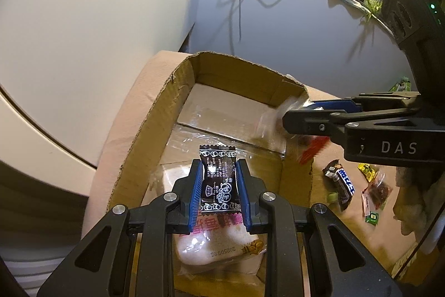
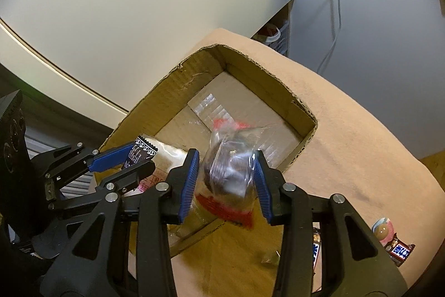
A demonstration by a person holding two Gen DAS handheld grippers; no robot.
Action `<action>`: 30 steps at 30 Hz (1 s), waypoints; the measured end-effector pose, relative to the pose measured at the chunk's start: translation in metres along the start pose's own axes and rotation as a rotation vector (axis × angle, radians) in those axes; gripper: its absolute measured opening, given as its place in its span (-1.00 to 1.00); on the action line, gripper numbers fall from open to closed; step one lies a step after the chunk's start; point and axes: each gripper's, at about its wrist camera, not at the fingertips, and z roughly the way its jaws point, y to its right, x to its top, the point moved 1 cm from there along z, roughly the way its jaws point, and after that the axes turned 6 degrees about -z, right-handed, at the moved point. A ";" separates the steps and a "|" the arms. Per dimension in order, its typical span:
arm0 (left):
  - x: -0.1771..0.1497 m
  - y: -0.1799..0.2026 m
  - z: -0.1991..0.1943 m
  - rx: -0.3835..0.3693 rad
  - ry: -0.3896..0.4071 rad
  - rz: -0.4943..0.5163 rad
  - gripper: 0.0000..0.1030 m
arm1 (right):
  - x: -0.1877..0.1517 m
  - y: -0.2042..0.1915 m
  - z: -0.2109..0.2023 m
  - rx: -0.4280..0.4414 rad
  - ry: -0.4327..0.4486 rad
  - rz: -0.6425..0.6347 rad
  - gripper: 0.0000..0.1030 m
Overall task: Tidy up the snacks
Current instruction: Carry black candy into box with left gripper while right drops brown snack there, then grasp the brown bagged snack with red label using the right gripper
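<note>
My left gripper (image 1: 218,166) is shut on a dark brown candy wrapper (image 1: 218,185) and holds it upright over the open cardboard box (image 1: 155,113). Under it in the box lies a pale bread pack (image 1: 205,247). My right gripper (image 2: 227,155) hangs over the box's near right part, jaws apart. Between its pads sits a clear packet with red ends (image 2: 230,157), blurred, with a gap on its left side. The right wrist view shows the left gripper (image 2: 141,157) and its candy (image 2: 144,148) at the left. The left wrist view shows the right gripper (image 1: 296,110) at the box's right wall.
The box (image 2: 250,68) stands on a peach cloth (image 2: 347,130). Loose snacks lie on the cloth to the right: a dark chocolate bar (image 1: 342,185), a red packet (image 1: 378,191), a pink round candy (image 2: 383,231). Cables trail beyond.
</note>
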 end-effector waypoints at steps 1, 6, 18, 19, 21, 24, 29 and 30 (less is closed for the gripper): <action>0.000 0.000 0.000 0.000 0.000 -0.003 -0.55 | 0.000 0.000 -0.001 -0.003 0.002 0.001 -0.04; 0.000 -0.002 -0.004 -0.003 0.011 -0.016 -0.35 | 0.000 0.001 -0.010 -0.018 0.022 0.004 0.26; -0.004 0.012 -0.020 -0.033 0.027 0.007 -0.35 | -0.023 0.022 -0.043 -0.042 0.057 0.053 0.26; -0.005 0.016 -0.021 -0.040 0.027 0.012 -0.35 | -0.026 0.025 -0.046 -0.046 0.060 0.059 0.26; -0.006 0.023 -0.022 -0.054 0.026 0.024 -0.35 | -0.034 0.033 -0.055 -0.055 0.069 0.072 0.26; -0.009 0.036 -0.023 -0.077 0.022 0.047 -0.35 | -0.050 0.046 -0.069 -0.072 0.078 0.098 0.26; -0.016 0.058 -0.019 -0.117 -0.004 0.087 -0.35 | -0.087 0.076 -0.093 -0.123 0.079 0.156 0.26; -0.019 0.063 -0.018 -0.123 -0.012 0.097 -0.35 | -0.093 0.081 -0.096 -0.131 0.077 0.168 0.26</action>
